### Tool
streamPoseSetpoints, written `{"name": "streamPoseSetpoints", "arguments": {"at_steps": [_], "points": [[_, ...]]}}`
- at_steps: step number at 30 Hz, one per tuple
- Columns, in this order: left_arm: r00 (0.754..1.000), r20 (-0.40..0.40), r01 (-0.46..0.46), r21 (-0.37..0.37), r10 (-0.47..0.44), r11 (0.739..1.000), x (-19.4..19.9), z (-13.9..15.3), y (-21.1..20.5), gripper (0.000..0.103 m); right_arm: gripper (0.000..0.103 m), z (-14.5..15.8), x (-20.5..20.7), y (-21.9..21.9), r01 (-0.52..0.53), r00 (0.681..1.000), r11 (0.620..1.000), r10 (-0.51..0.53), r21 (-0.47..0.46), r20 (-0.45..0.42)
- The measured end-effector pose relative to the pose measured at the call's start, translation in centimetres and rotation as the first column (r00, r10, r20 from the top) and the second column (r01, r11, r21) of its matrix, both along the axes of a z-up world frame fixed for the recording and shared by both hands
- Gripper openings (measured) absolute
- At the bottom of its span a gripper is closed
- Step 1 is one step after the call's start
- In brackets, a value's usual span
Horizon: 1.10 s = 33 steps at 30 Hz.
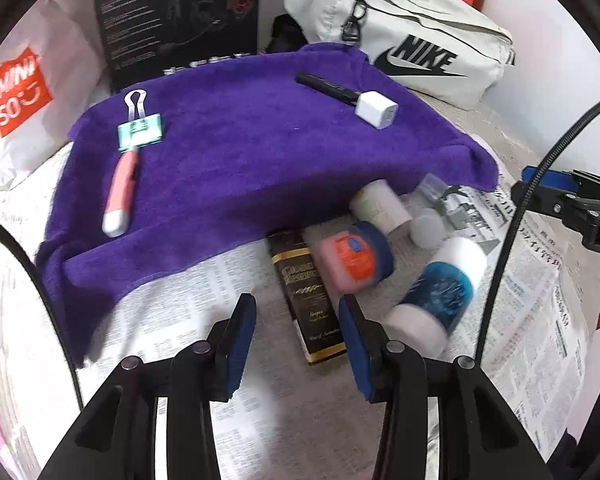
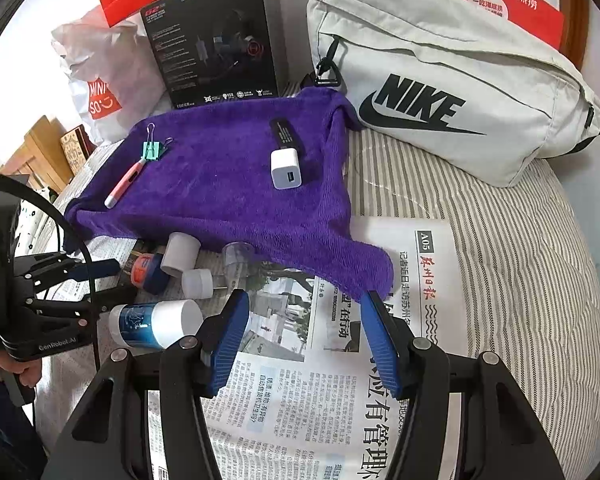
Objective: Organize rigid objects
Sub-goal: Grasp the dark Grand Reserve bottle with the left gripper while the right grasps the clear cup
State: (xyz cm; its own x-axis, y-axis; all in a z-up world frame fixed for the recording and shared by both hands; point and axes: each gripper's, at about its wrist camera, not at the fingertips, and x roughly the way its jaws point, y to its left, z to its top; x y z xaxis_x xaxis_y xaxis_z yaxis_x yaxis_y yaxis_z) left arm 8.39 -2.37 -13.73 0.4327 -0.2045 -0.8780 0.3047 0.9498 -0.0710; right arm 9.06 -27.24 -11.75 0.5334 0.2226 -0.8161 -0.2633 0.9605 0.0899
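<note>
On the purple towel [image 1: 260, 152], from left to right, a binder clip [image 1: 140, 130], a pink pen [image 1: 120, 196] and a white charger [image 1: 376, 110] are laid; all are judged light and stiff. Below its edge on the newspaper [image 1: 172, 308], a dark box [image 1: 310, 300], a pink jar [image 1: 356, 256] and a blue-labelled bottle [image 1: 440, 292] are clustered; the round, probably slippery bottle is best gripped across its body. The left gripper [image 1: 298, 336] and the right gripper [image 2: 304, 340] are both held open and empty.

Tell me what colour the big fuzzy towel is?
The towel is purple. It shows best in the right wrist view.
</note>
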Motion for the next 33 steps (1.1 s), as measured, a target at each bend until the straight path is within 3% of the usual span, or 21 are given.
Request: {"name": "streamPoseSetpoints", "arguments": {"at_steps": [5, 10, 12, 18, 29, 33], "points": [[1.0, 0.005, -0.024, -0.007, 0.024, 1.0, 0.0, -0.1, 1.3, 0.042, 0.058, -0.4, 0.0, 0.0, -0.006, 1.0, 1.0, 0.006, 0.0, -0.01], [0.999, 0.022, 0.024, 0.038, -0.025, 0.999, 0.5, -0.3, -0.5, 0.039, 0.058, -1.1, 0.1, 0.6, -0.022, 0.999, 1.0, 0.021, -0.007, -0.027], [0.999, 0.039, 0.029, 0.055, -0.031, 0.998, 0.7, -0.2, -0.8, 0.023, 0.058, -1.2, 0.1, 0.7, -0.023, 0.999, 1.0, 0.023, -0.009, -0.03], [0.999, 0.035, 0.038, 0.031, -0.039, 0.999, 0.4, 0.0, 0.0, 0.023, 0.058, -1.4, 0.2, 0.5, -0.021, 0.999, 1.0, 0.021, -0.001, -0.034], [1.0, 0.031, 0.0, 0.052, -0.002, 0.999, 0.1, -0.1, 1.0, 0.023, 0.058, -2.1, 1.9, 2.8, -0.093, 0.995, 0.992, 0.095, 0.082, -0.027], [0.999, 0.028, -0.024, 0.035, 0.023, 0.999, -0.2, -0.2, 2.2, 0.023, 0.048, -2.7, 3.1, 4.1, -0.104, 0.993, 0.989, 0.109, 0.105, -0.042]]}}
